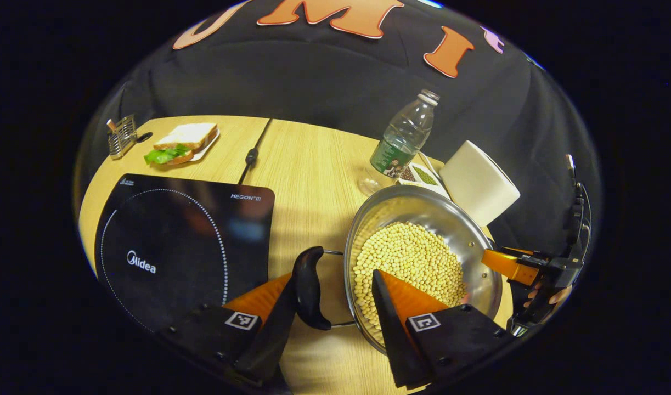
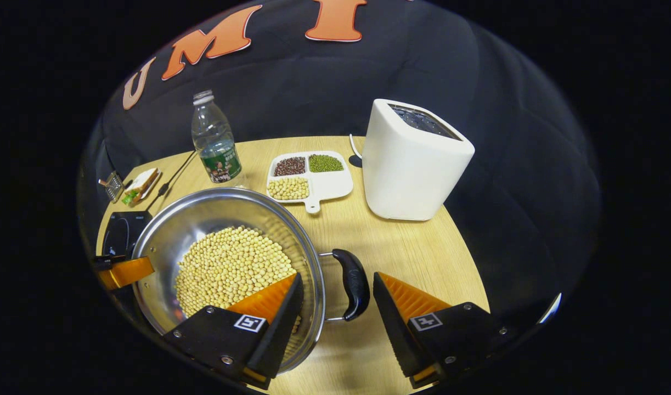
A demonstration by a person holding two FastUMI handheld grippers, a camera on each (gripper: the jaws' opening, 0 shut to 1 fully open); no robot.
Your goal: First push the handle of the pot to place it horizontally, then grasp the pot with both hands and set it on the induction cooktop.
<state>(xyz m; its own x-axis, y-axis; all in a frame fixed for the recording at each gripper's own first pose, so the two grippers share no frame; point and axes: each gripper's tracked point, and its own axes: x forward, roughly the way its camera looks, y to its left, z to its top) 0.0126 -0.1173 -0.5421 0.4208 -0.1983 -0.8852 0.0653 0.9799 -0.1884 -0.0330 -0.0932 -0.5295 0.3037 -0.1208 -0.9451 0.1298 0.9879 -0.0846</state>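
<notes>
Straddling pot (image 1: 423,263) handles, both grippers (image 1: 335,299) (image 2: 335,296) released w/ jaws apart; I clamp evenly, lift level, beans (image 2: 231,266) stay in.

Induction cooktop (image 1: 184,247): "Midea" on glass, "HEGON III" at corner.
</notes>
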